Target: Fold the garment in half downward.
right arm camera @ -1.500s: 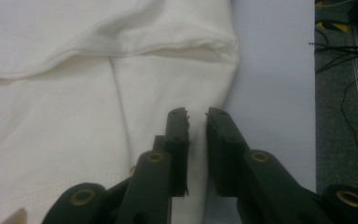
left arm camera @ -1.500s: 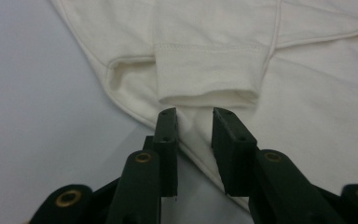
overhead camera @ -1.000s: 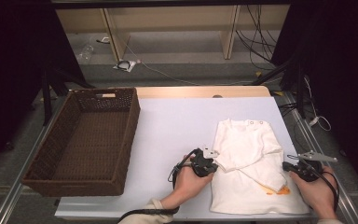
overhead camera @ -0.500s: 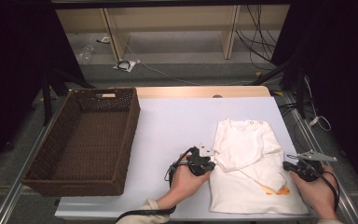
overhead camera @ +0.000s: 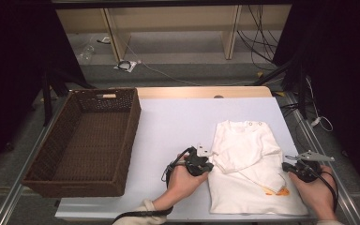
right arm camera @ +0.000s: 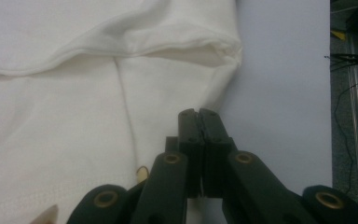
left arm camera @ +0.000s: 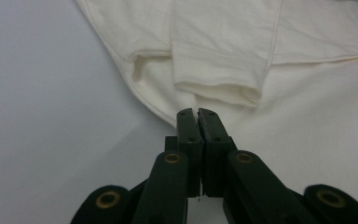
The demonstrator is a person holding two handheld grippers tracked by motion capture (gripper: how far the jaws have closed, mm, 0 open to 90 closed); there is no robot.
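A white shirt (overhead camera: 243, 164) lies flat on the right part of the white table, sleeves folded in across its body, with an orange print near its hem. My left gripper (overhead camera: 208, 167) sits at the shirt's left side edge. In the left gripper view its jaws are shut, tips (left arm camera: 196, 112) on the edge of the shirt (left arm camera: 307, 116), just below a folded sleeve cuff (left arm camera: 216, 88). My right gripper (overhead camera: 286, 168) sits at the right side edge. Its jaws are shut too, tips (right arm camera: 198, 112) on the side seam of the shirt (right arm camera: 65, 121).
A dark wicker basket (overhead camera: 47, 173) stands on the left part of the table with nothing in it. Bare white tabletop (overhead camera: 178, 122) lies between basket and shirt. Metal rails run along the table's sides, and cables lie on the floor beyond.
My left gripper has shifted slightly left and toward me at the shirt's edge. The right gripper and the shirt look unchanged.
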